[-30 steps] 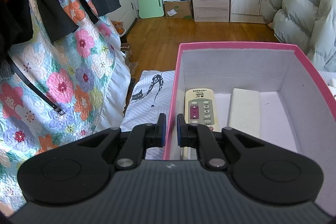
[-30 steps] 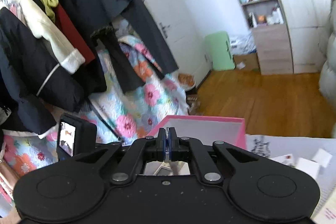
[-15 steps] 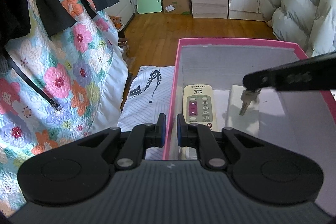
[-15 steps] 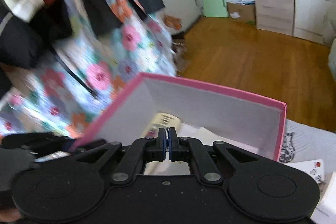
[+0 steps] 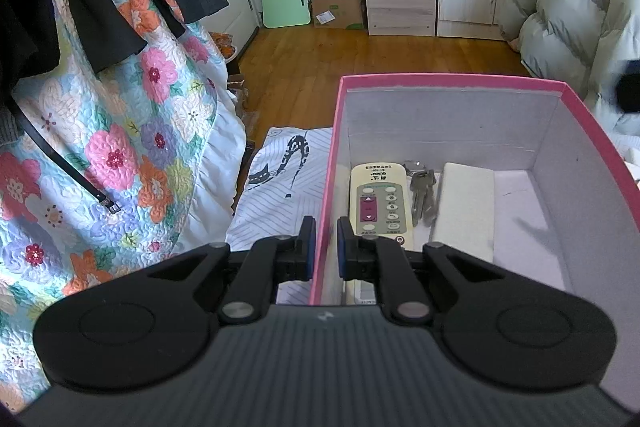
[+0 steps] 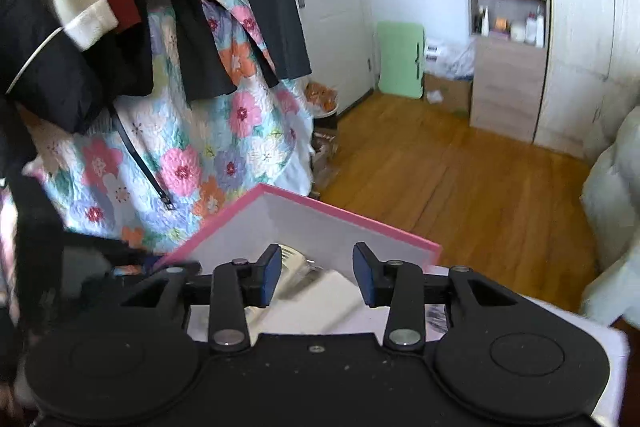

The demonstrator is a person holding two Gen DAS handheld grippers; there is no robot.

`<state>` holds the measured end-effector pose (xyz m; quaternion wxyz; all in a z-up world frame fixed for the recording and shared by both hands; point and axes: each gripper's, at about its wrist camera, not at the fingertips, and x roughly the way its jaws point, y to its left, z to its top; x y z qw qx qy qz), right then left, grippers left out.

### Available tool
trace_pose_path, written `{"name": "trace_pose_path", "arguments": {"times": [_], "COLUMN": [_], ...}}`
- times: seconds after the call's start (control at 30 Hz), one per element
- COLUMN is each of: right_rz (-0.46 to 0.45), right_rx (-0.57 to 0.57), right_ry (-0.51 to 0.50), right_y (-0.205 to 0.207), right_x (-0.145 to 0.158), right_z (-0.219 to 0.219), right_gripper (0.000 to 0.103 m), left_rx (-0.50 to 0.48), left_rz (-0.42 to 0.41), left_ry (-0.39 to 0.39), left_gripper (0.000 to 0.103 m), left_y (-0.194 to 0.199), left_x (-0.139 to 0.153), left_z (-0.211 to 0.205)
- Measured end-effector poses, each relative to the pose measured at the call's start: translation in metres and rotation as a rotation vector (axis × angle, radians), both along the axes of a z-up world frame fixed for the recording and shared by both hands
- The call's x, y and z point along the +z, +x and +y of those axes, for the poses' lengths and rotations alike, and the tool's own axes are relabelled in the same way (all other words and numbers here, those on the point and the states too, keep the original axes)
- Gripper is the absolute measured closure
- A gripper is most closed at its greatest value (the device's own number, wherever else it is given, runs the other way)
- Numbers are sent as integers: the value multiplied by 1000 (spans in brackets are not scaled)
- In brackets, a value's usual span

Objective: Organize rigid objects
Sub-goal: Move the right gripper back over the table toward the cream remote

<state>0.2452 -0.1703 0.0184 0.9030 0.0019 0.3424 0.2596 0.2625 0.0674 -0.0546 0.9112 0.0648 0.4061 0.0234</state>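
left wrist: left gripper [image 5: 323,242] clamped on the pink box [image 5: 452,82] side wall | inside, cream plastic remote [image 5: 379,203] with unreadable print, metal keys [image 5: 422,195] newly lying between it and a white foam block [image 5: 466,211] | right wrist: right gripper [image 6: 316,274] opening, nothing between its blue pads, above the box.

A pink box [image 5: 452,83] with grey inner walls stands open. On its floor lie 3 things side by side: a cream remote [image 5: 380,205] face up, metal keys [image 5: 422,193] touching it, and a white block [image 5: 466,211].
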Motion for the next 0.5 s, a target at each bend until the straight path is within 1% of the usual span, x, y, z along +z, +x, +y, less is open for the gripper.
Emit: {"name": "trace_pose_path", "arguments": {"times": [0.07, 0.13, 0.27, 0.4, 0.5], "right_rz": [-9, 4, 46, 97, 145], "right_rx": [-11, -42, -141, -246, -328], "right_ry": [-23, -25, -13, -9, -21], "right_y": [-15, -26, -52, -72, -83], "right_x": [7, 9, 2, -22, -49], "right_z": [-23, -44, -91, -124, -140], "right_gripper": [55, 54, 53, 52, 51], "left_rx": [-1, -1, 2, 2, 0], "left_rz": [-3, -4, -3, -2, -1], "left_ry": [3, 7, 14, 18, 37], "left_gripper": [93, 93, 93, 93, 93], "left_y": [0, 0, 0, 1, 1], "left_x": [0, 0, 0, 1, 0], "left_z": [-1, -1, -2, -2, -4]}}
